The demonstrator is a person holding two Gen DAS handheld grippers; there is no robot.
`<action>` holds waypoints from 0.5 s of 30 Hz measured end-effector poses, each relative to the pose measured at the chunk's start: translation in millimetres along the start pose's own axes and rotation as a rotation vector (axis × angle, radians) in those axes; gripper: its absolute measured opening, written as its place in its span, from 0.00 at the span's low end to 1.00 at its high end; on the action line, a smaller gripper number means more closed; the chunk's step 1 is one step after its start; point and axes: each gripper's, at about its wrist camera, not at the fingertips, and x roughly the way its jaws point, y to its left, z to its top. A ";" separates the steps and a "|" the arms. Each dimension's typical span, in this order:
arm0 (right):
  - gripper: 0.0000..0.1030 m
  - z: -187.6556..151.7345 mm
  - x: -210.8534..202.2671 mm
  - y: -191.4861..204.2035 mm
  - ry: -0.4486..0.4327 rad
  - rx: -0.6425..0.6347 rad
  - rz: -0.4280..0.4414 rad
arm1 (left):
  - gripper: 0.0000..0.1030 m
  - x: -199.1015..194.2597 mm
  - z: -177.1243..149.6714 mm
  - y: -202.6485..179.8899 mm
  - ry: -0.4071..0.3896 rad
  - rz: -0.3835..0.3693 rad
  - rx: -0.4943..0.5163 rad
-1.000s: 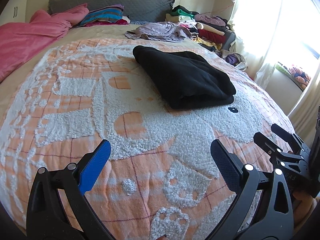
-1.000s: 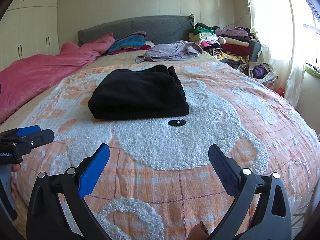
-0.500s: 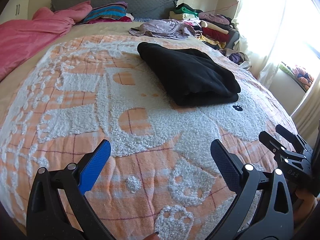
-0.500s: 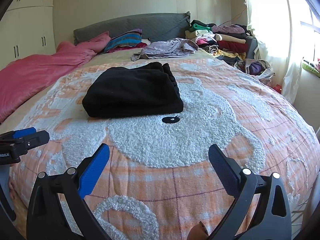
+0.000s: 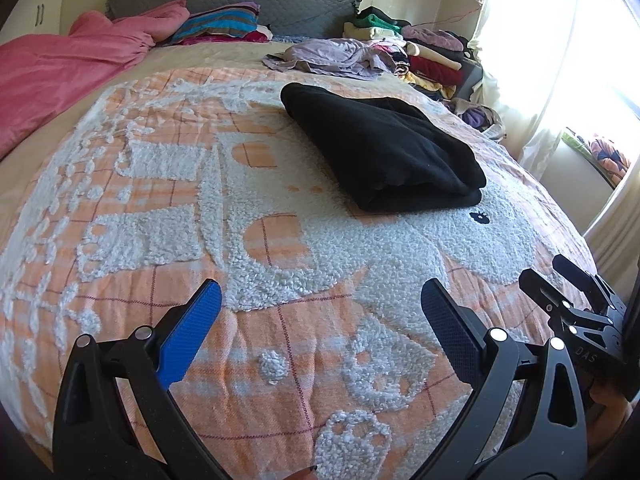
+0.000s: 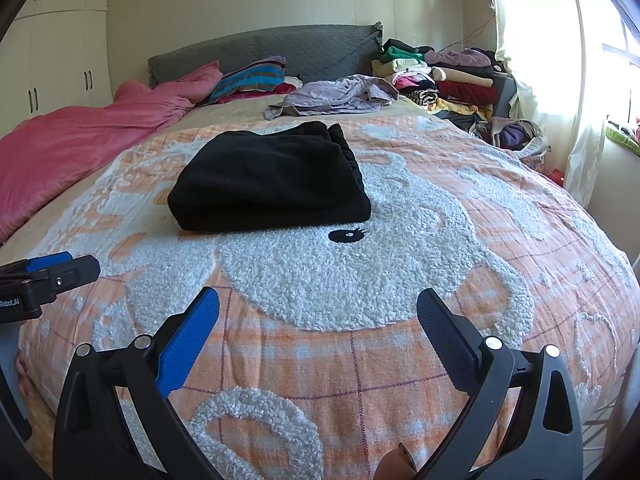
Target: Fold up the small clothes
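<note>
A black garment (image 5: 384, 152) (image 6: 268, 178) lies folded in a thick rectangle on the orange and white bedspread (image 5: 260, 240) (image 6: 360, 272), near the middle of the bed. My left gripper (image 5: 320, 304) is open and holds nothing, low over the near edge of the bed, well short of the garment. My right gripper (image 6: 318, 310) is open too, with nothing between its fingers, at the same near edge. The left wrist view shows the right gripper (image 5: 568, 280) at the far right. In the right wrist view, the left gripper (image 6: 60, 266) shows at the far left.
A crumpled lilac garment (image 5: 328, 56) (image 6: 340, 94) lies near the grey headboard (image 6: 272, 46). A pile of mixed clothes (image 5: 416, 52) (image 6: 448, 76) sits at the bed's right side. A pink duvet (image 5: 60, 72) (image 6: 80, 132) covers the left. Curtains and a window are on the right.
Both grippers have drawn back and dropped a little toward the near edge of the bed. The black garment has not moved, and both grippers remain open.
</note>
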 end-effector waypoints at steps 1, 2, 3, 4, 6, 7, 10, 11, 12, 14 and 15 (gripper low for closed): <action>0.96 0.0 0.1 -0.2 0.001 0.004 0.001 | 0.91 0.1 0.0 0.2 0.001 0.000 -0.001; 0.96 -0.2 0.0 -0.4 0.000 0.008 0.003 | 0.91 -0.3 0.1 -0.3 0.001 0.000 -0.002; 0.96 -0.5 0.0 -0.2 0.000 0.008 0.004 | 0.91 -0.2 0.1 -0.2 0.001 0.000 -0.002; 0.96 -0.5 0.2 0.1 0.001 0.007 0.004 | 0.91 -0.2 0.2 -0.2 0.001 0.003 -0.001; 0.96 -0.7 0.0 0.8 0.001 0.001 0.003 | 0.91 -0.8 0.2 -0.2 0.000 0.005 0.000; 0.96 -0.8 0.2 0.7 0.002 0.001 0.003 | 0.91 -0.8 0.1 -0.3 -0.001 0.006 -0.001; 0.96 -1.0 0.6 0.8 0.005 0.006 0.007 | 0.91 -0.4 0.0 -0.1 0.002 0.009 -0.001; 0.96 -0.9 0.7 1.0 0.005 0.007 0.008 | 0.91 -0.3 0.0 -0.1 0.003 0.012 -0.001; 0.96 -1.1 0.9 1.3 0.006 0.007 0.009 | 0.91 -0.2 -0.2 -0.2 0.005 0.015 -0.001; 0.96 -1.3 1.0 2.0 0.008 0.004 0.012 | 0.91 0.2 -0.3 0.3 0.007 0.019 -0.002; 0.96 -1.5 1.3 2.6 0.008 0.002 0.010 | 0.91 0.3 -0.3 0.6 0.008 0.020 -0.003</action>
